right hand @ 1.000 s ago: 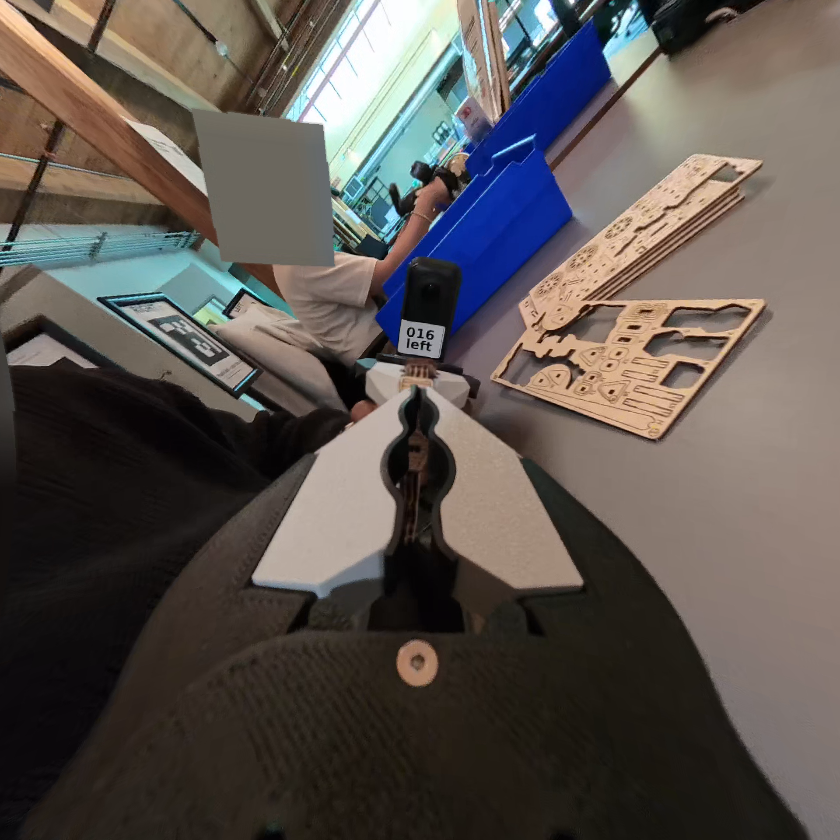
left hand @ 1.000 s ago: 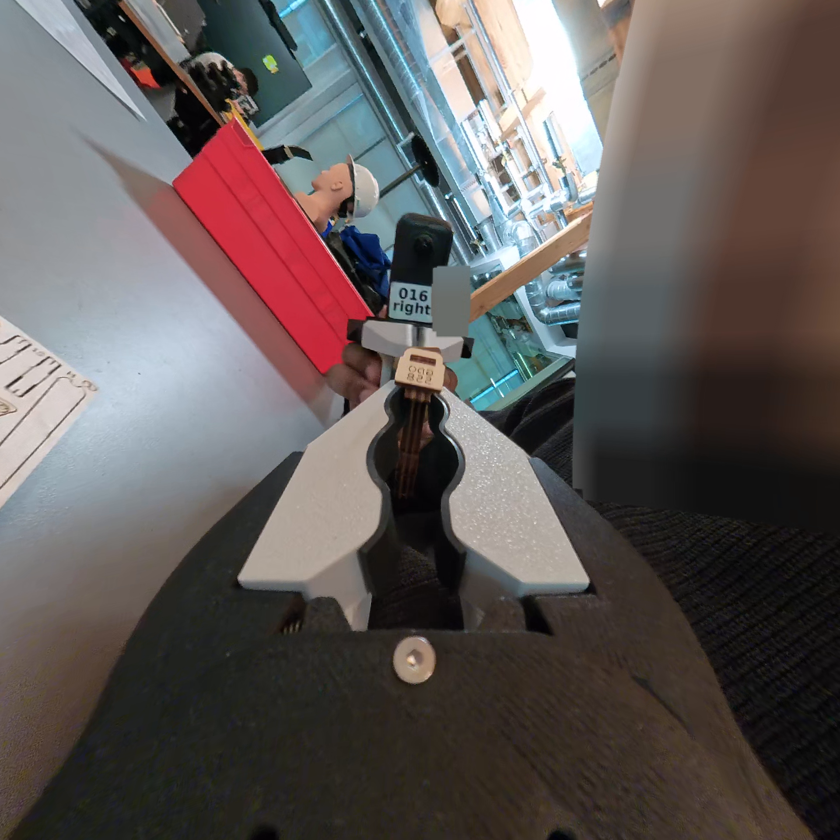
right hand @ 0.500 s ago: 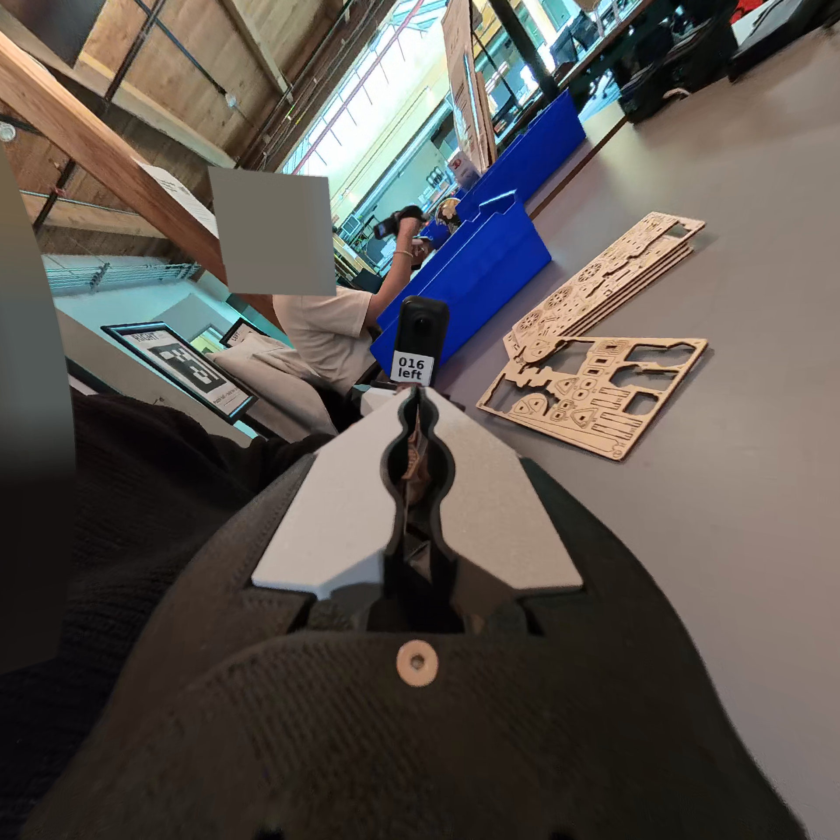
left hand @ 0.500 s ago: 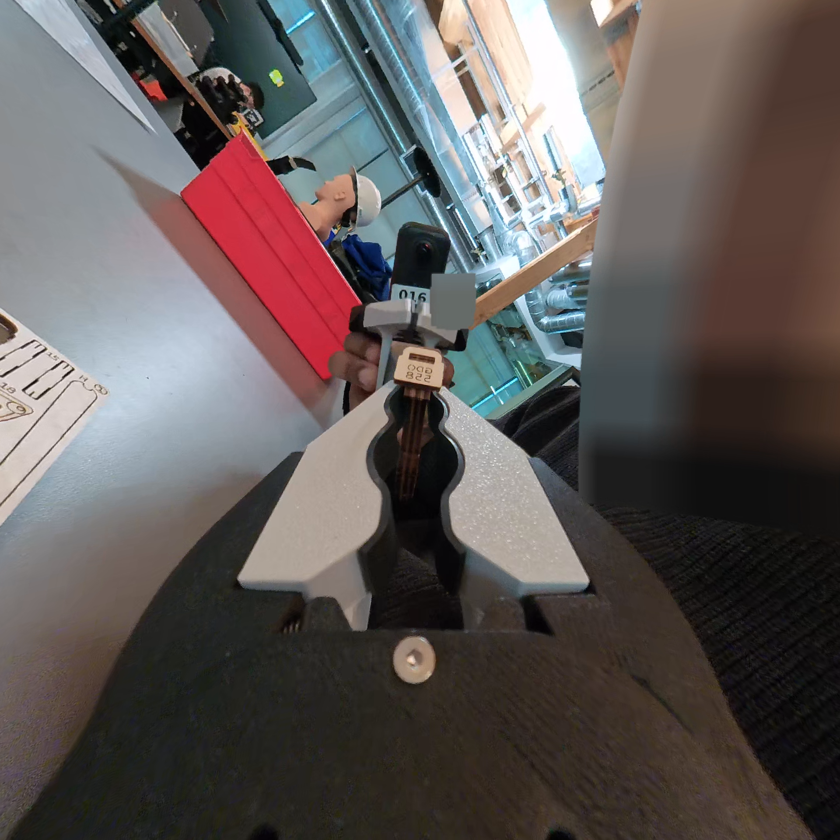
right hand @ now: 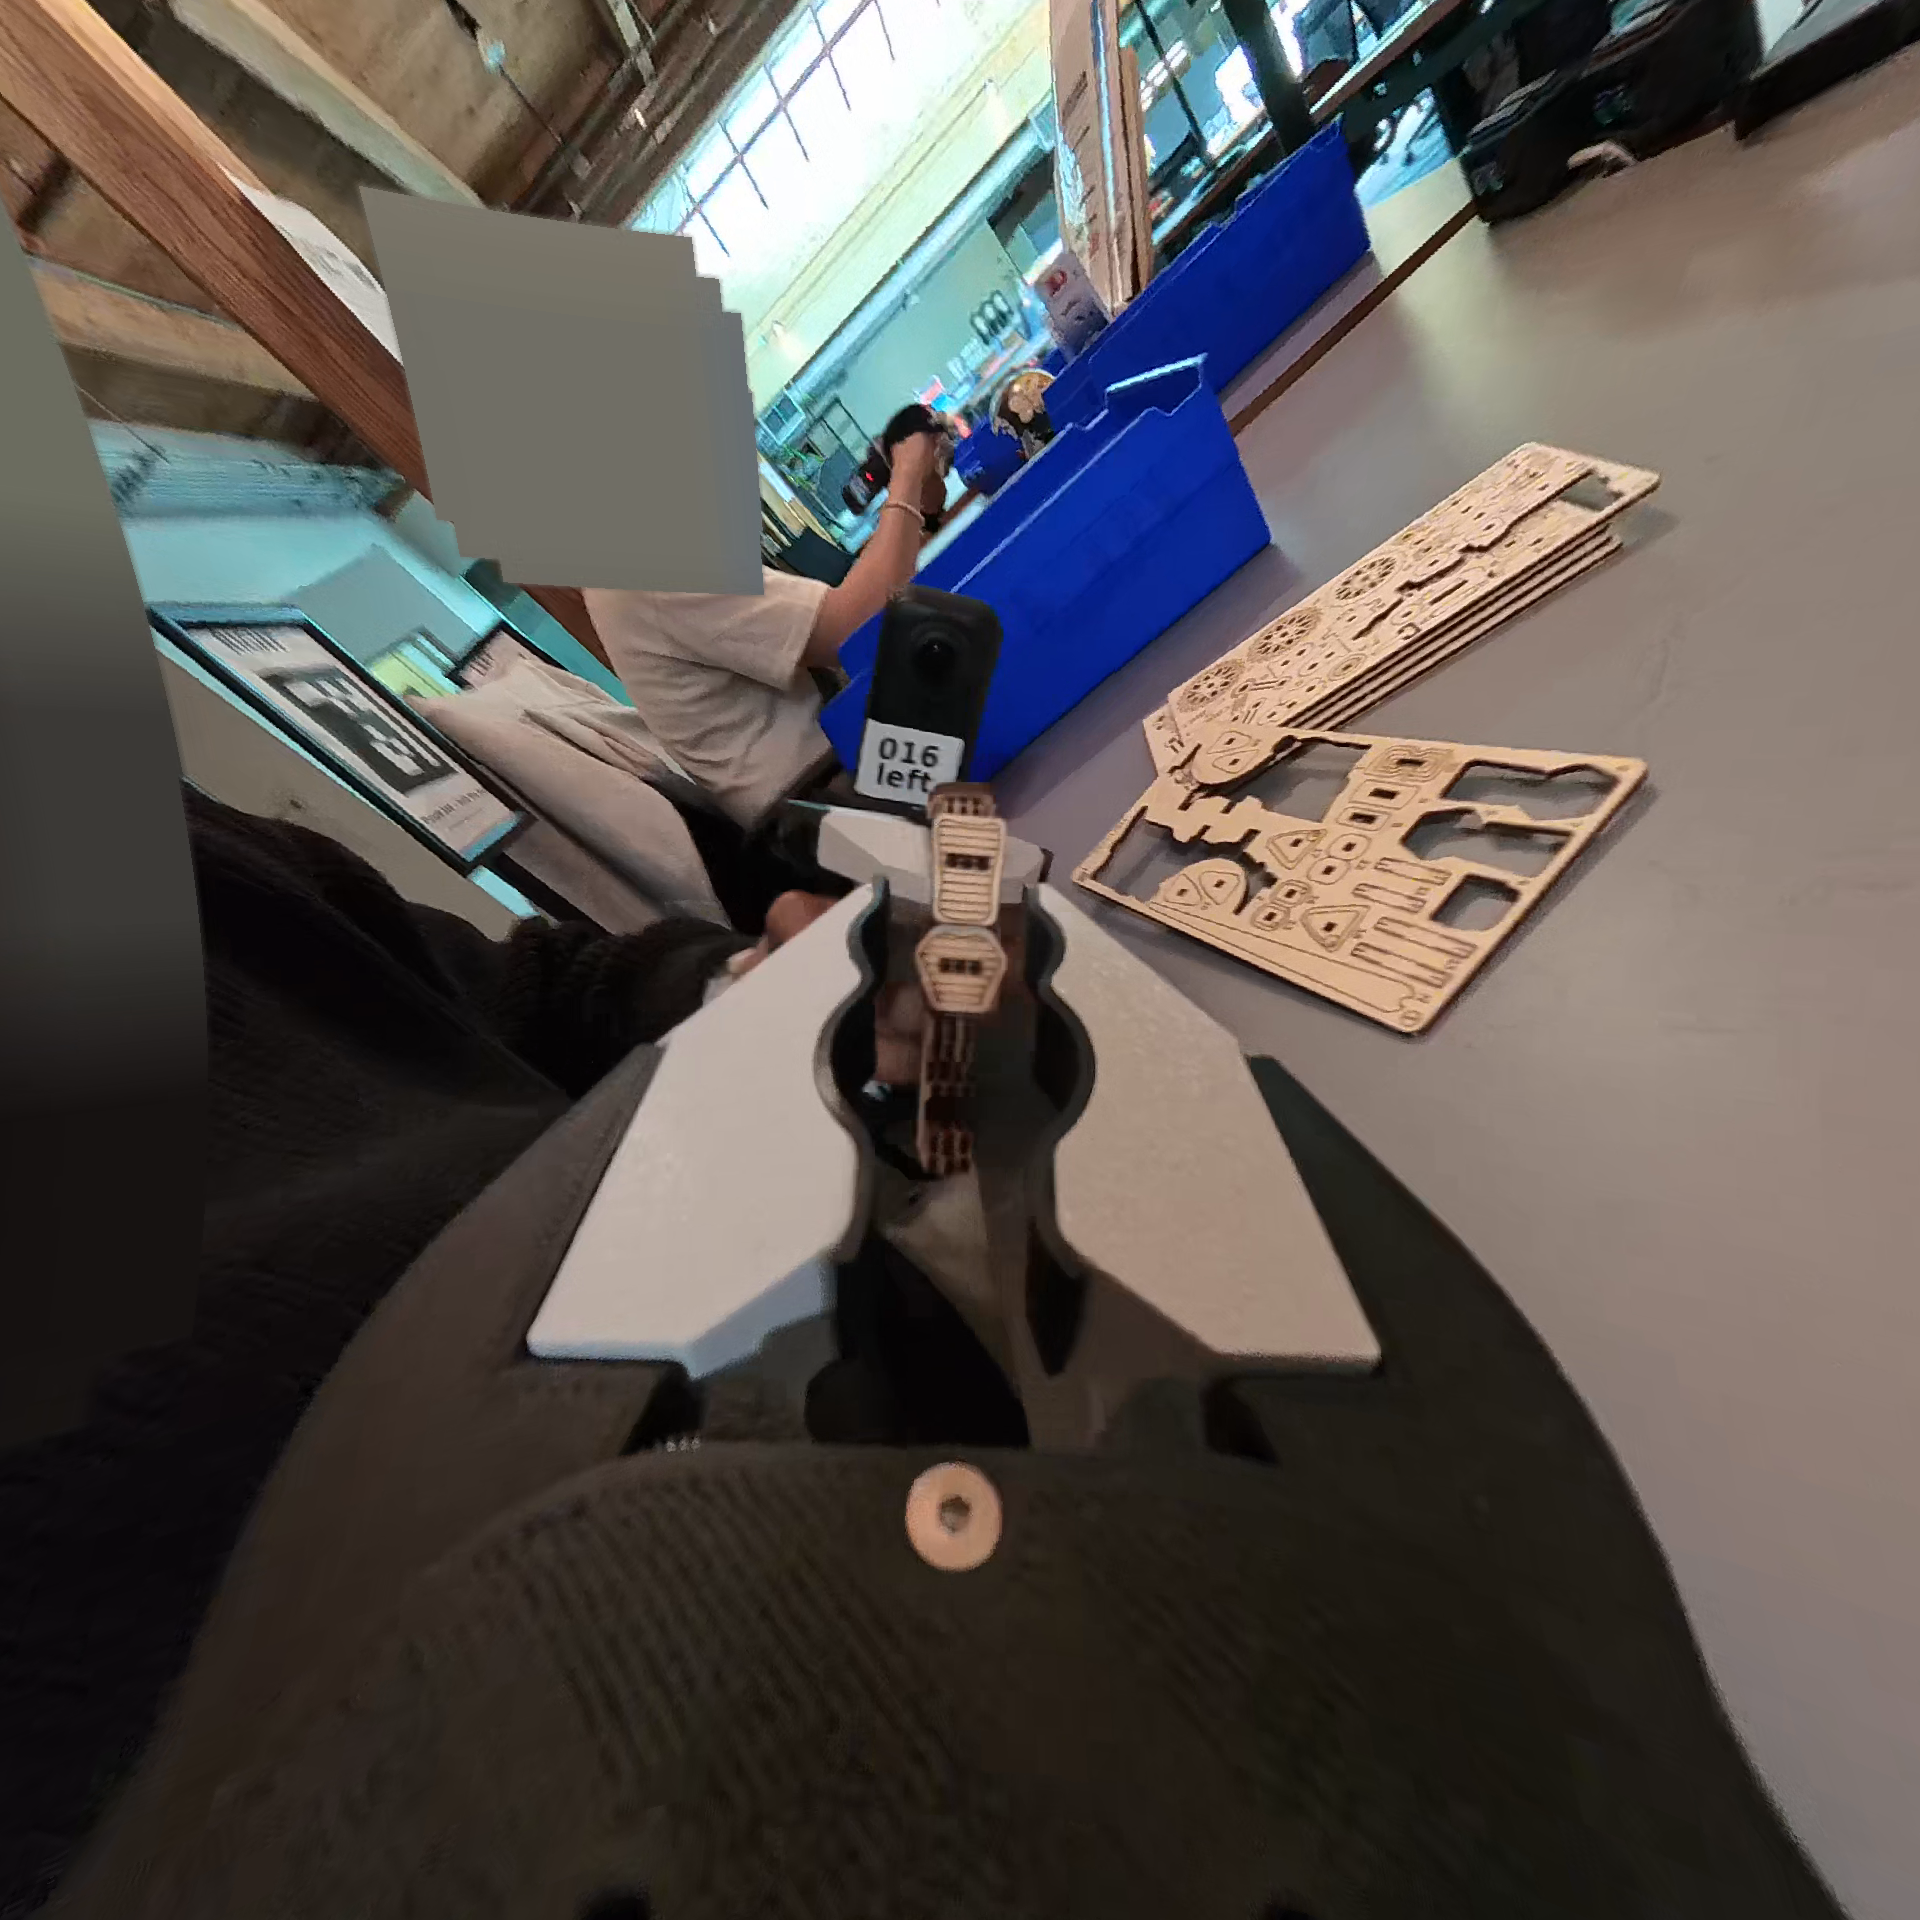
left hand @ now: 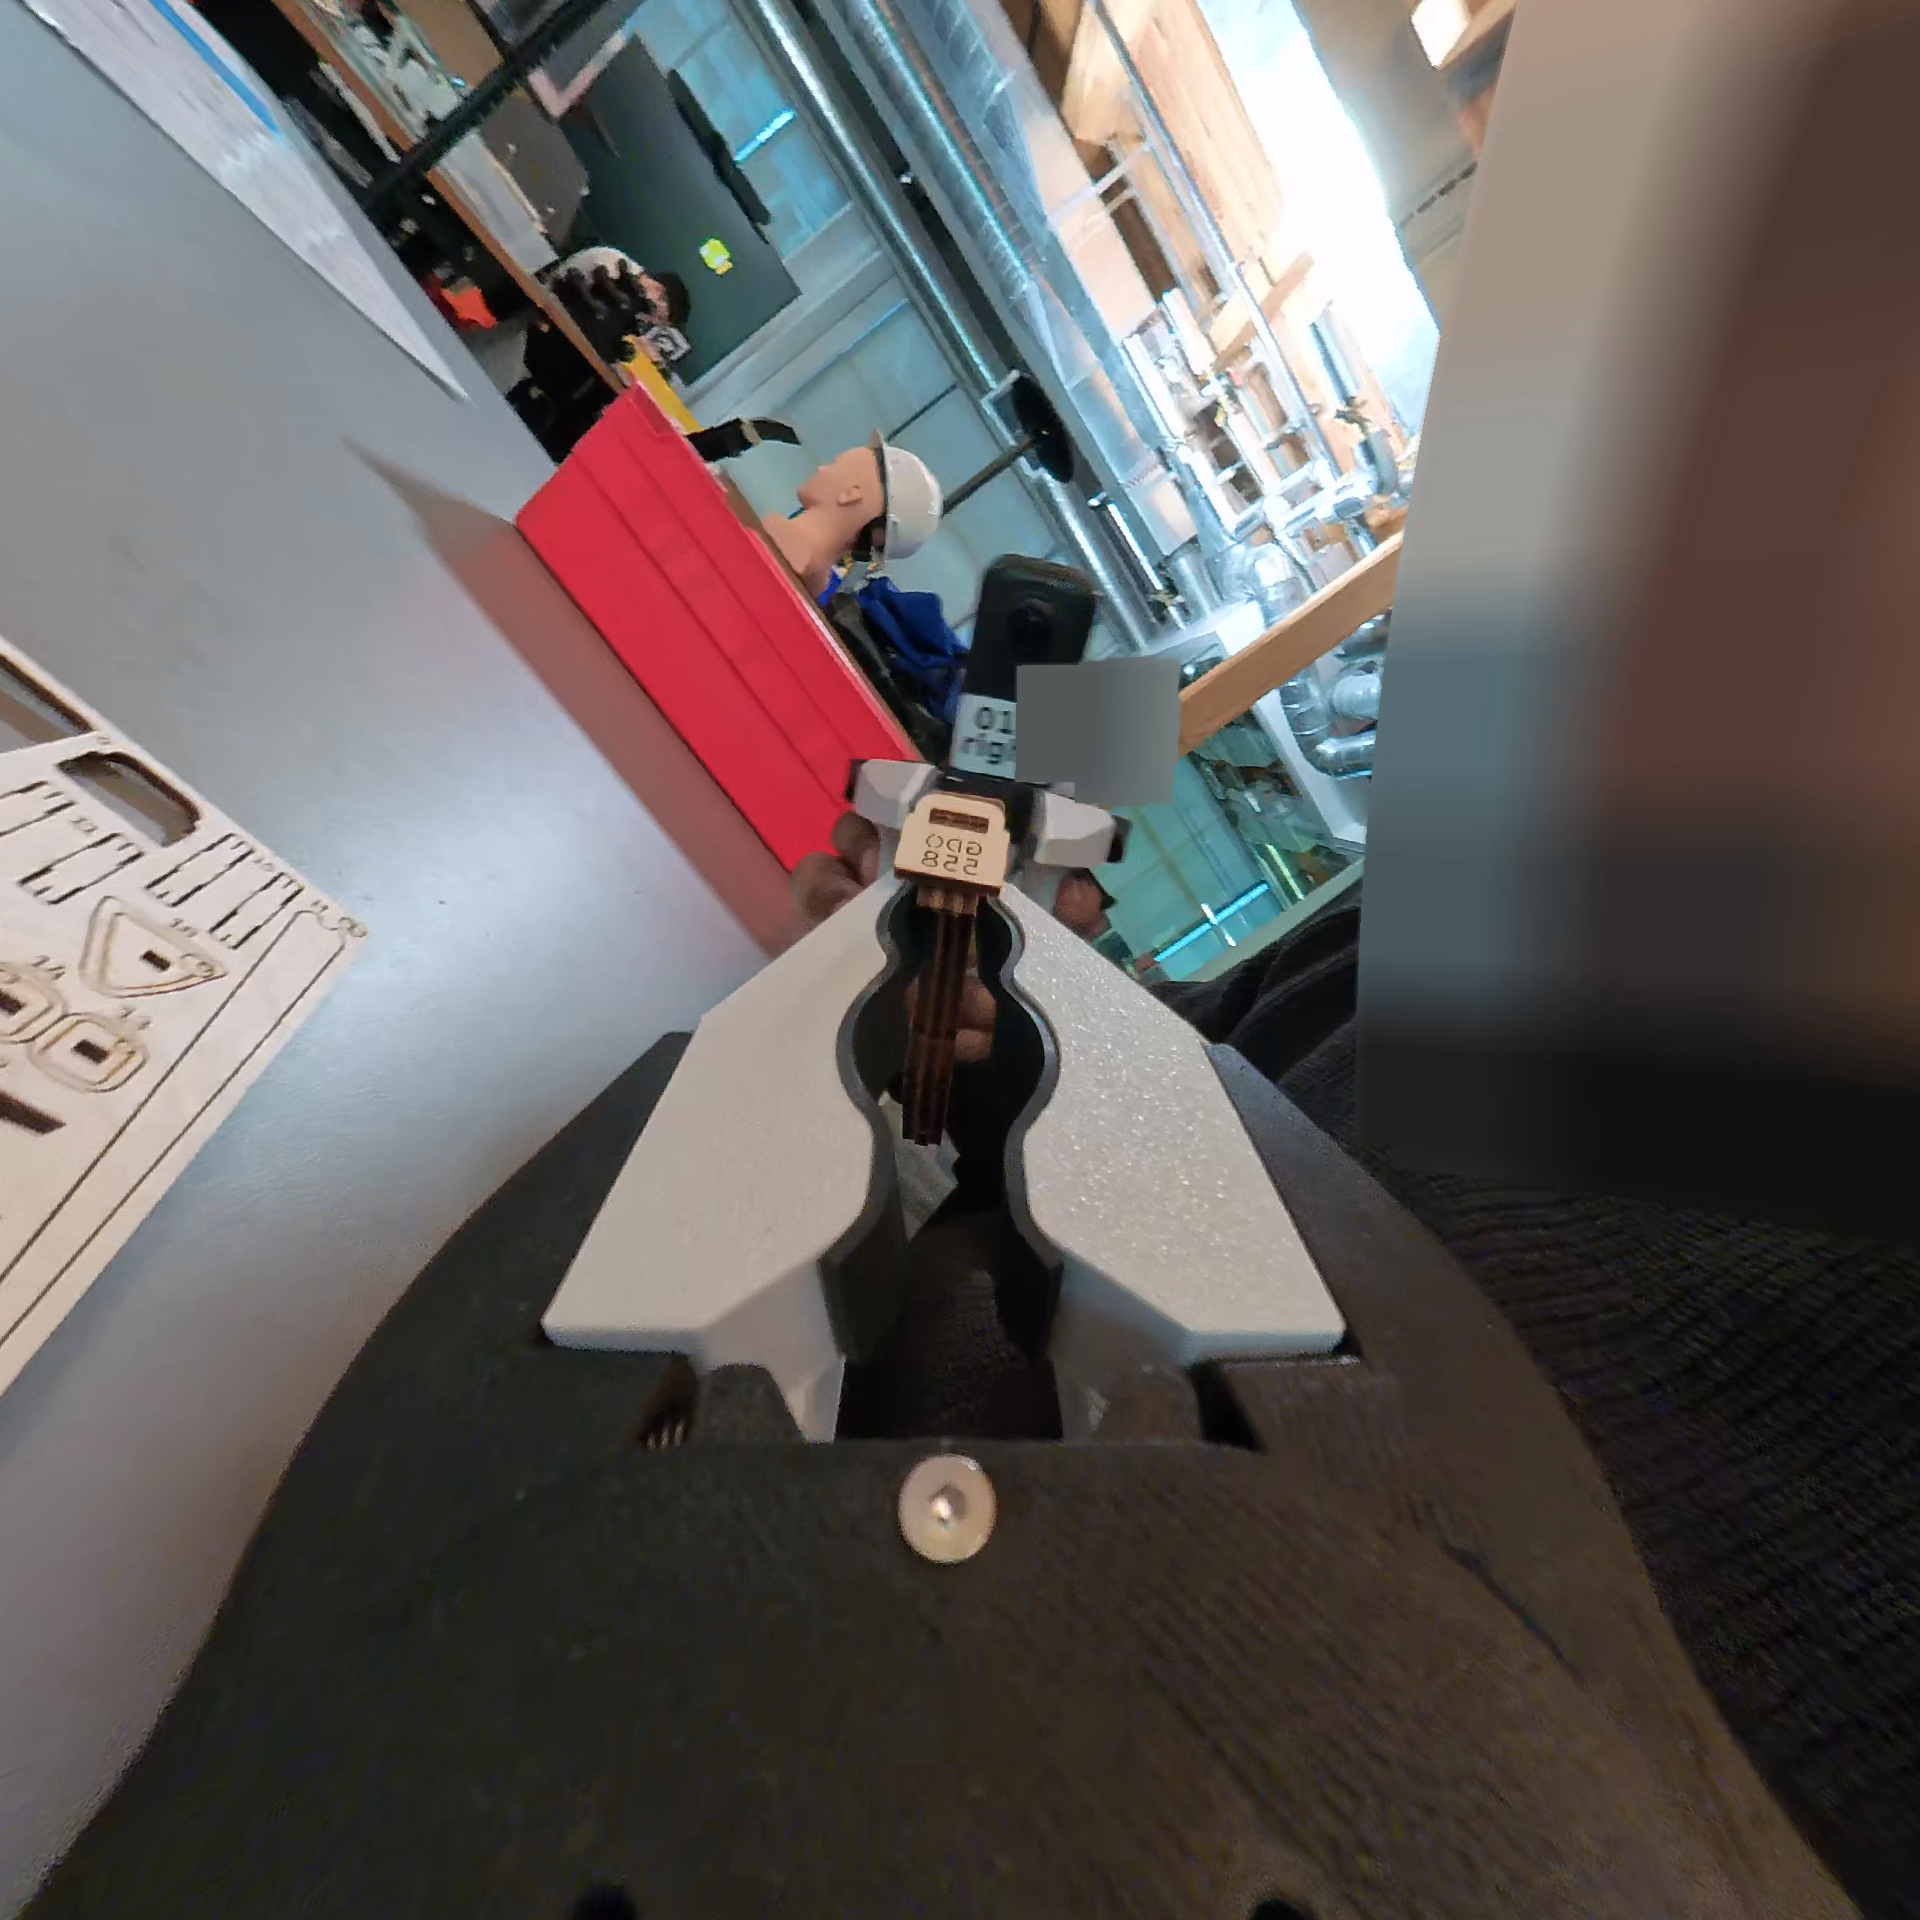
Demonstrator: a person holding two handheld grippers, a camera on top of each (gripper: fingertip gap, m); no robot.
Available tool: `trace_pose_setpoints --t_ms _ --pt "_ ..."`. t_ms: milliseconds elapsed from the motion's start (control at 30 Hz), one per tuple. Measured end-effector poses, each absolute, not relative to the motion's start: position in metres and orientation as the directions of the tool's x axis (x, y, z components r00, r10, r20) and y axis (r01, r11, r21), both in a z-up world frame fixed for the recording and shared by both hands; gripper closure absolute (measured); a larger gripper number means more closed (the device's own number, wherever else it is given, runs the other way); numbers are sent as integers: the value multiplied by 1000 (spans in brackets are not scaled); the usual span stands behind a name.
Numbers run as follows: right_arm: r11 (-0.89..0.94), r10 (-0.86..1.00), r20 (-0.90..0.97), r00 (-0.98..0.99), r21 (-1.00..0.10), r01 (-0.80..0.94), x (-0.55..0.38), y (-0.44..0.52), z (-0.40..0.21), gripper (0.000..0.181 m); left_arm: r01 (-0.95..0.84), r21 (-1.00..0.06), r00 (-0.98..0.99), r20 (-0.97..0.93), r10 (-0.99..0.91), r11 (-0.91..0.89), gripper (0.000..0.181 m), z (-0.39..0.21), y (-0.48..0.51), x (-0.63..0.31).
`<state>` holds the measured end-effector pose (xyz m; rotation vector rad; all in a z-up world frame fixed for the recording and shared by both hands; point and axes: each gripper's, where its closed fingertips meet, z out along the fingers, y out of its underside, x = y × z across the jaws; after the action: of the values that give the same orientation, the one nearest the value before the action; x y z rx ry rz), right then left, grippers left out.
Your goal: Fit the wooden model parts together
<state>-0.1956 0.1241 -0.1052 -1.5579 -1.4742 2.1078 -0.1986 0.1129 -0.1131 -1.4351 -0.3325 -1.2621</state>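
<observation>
My left gripper [left hand: 948, 909] is shut on a wooden part [left hand: 940, 997], a stack of thin brown layers with a small pale plate [left hand: 951, 854] at its far end. It is held in the air, tip to tip with my right gripper [left hand: 987, 821], whose grey fingers stand to either side of the plate. In the right wrist view my right gripper [right hand: 961, 909] is open. The same wooden part [right hand: 961, 935], with two ribbed pale plates, stands between its parted jaws. The left gripper [right hand: 925, 842] is just behind it.
A punched plywood sheet [right hand: 1361, 883] and a stack of sheets [right hand: 1403, 613] lie on the grey table [right hand: 1662, 1039]. Blue bins [right hand: 1060, 582] stand behind them. A red bin [left hand: 707, 634] and another sheet [left hand: 125, 935] are left. A seated person [right hand: 717, 686] is beyond. Only a small space, under 4 cm, lies between the two pairs of fingers.
The right jaws were shut on a thin piece and now stand apart around the part. The left gripper has kept its hold. Both grippers have shifted slightly over the table.
</observation>
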Motion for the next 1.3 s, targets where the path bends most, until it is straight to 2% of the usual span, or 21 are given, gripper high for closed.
trace_pose_setpoints --t_ms 33,233,533,667,800,867,1067,1200,1300 --pt "-477 634 -623 -458 -781 403 -196 122 -107 156 778 -542 399 817 -417 -318 174 -116 114 -199" --pt "-241 794 -408 -450 -892 383 -197 111 -125 145 701 -633 501 766 -404 -330 173 -119 116 -185" --pt "-264 702 -514 -493 -831 490 -190 95 -135 161 711 -634 492 758 -428 -305 175 -112 113 -186" --pt "-233 719 -478 -505 -850 473 -189 96 -134 161 710 -638 493 752 -437 -298 175 -111 113 -186" --pt "-188 761 -419 -495 -873 451 -190 102 -134 162 736 -596 464 790 -402 -321 168 -116 115 -189" --pt "-149 795 -371 -481 -887 437 -191 109 -135 162 737 -583 473 806 -355 -341 150 -124 118 -191" --pt "125 906 -65 -417 -903 412 -193 130 -148 162 715 -589 514 808 -288 -377 136 -138 122 -189" --pt "242 938 99 -333 -874 420 -198 130 -157 162 762 -542 479 840 -255 -354 138 -139 126 -188" --pt "260 949 146 -280 -863 432 -200 129 -160 162 790 -512 452 858 -246 -337 143 -139 127 -185"
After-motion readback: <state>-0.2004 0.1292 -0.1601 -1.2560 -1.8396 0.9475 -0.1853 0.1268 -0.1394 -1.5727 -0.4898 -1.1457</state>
